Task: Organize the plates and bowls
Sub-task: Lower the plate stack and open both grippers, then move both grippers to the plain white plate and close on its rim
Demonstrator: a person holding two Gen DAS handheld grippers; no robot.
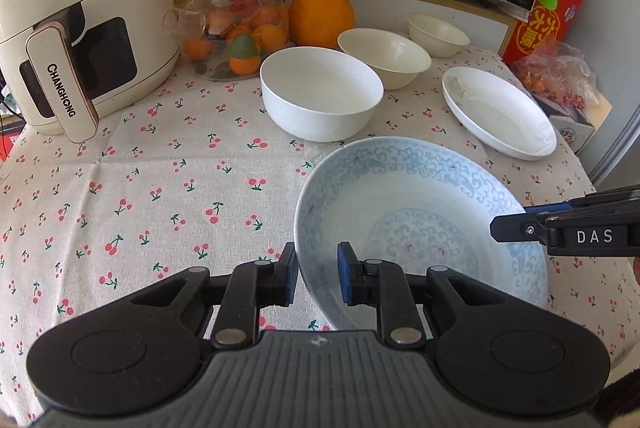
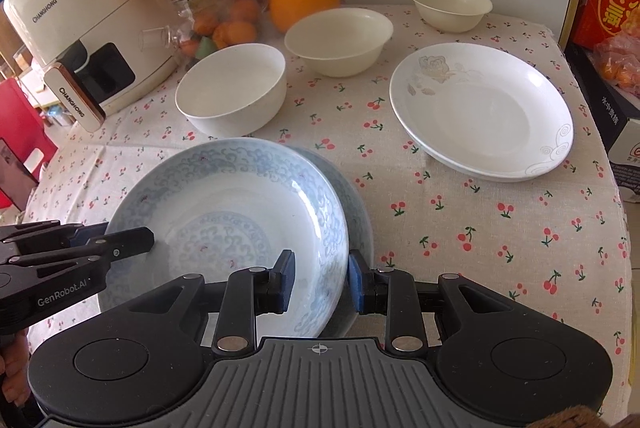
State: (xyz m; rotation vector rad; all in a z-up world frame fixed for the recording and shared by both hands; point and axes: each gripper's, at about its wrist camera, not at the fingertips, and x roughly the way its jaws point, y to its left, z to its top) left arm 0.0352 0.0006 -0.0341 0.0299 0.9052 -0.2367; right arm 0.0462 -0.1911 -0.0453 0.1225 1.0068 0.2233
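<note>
1. Two blue-patterned plates [image 2: 224,212] are stacked at lower left of the right view; the right tongs [image 2: 320,278] are clenched on both rims.
2. The left tongs [image 1: 318,274] are clenched on the upper plate's rim.
3. Next, the stack likely gets set down on the surface [image 2: 460,228] and released.

On the surface [image 2: 500,228] nearest me sits the patterned plate [image 2: 224,204], my left tool [image 1: 316,274] at its left rim and my right tool [image 2: 320,280] at its right rim. Behind it stands a deep bowl [image 2: 232,88], then a wider bowl [image 2: 340,36] to its right, a small bowl [image 2: 450,4] far right. A rose plate [image 2: 480,108] lies right. An air fryer [image 2: 68,28] stands far left.
</note>
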